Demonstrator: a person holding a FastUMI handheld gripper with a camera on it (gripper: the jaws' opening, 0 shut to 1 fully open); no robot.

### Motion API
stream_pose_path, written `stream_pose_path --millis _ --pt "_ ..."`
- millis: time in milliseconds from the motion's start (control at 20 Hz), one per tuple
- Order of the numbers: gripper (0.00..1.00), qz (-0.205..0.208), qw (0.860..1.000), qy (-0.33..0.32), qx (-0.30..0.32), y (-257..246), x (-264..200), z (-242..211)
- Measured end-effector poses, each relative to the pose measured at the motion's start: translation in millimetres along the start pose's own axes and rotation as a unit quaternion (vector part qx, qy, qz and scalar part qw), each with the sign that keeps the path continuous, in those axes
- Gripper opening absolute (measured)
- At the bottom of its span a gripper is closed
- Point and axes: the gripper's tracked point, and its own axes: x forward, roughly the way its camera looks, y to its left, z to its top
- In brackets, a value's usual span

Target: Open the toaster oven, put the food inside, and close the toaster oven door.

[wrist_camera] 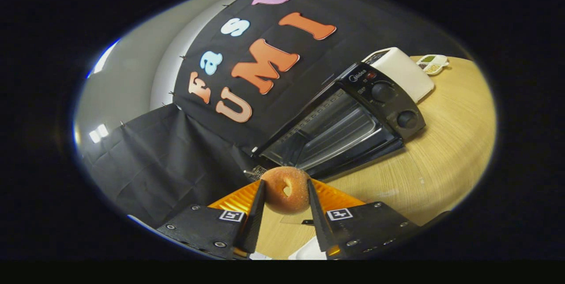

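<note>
At the bottom centre of the frame the tongs (286, 195) are closed narrowly on a sugared doughnut (286, 190), one dark finger (257, 211) pressing its left side and the other pressing its right. The doughnut is golden brown with a small hole near its middle, and it is held up clear of the desk (446, 160). Orange ribbed parts of the tool flare out behind the fingers, and two black blocks with small square markers sit at their bases. A white object shows at the very bottom, between and below the fingers; what it is cannot be told.

Just beyond the doughnut, toward the middle of the frame, stands the toaster oven (348, 125), black, on the pale wooden desk. Its glass door (353, 160) is dropped open toward the tongs, and the wire rack inside is visible. The whole scene appears tilted, so the oven slants up to the right. Its control panel, with two round knobs (383, 92) and a small red light, sits at the oven's right end.

Behind the oven, in the upper right, a white boxy appliance (404, 72) rests on the desk. Farther still, at the desk's far edge, lies a small white divided dish (433, 63) with green and tan contents.
</note>
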Motion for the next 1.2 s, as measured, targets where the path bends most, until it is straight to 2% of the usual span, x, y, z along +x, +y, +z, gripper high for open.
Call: stream_pose_path --millis 250,700,850,1000,1100,1200 --pt "0.53 -0.023 1.000 -0.012 -0.003 -16 57 25" --pt "0.53 -0.104 0.989 -0.022 -0.104 -71 126 60" --pt "0.53 -0.131 0.979 -0.031 -0.153 -82 133 65" --pt "0.53 -0.173 0.960 -0.036 -0.217 -95 136 72" --pt "0.58 -0.203 0.943 -0.034 -0.263 -103 138 77" --pt "0.65 -0.211 0.931 -0.034 -0.296 -98 138 80"
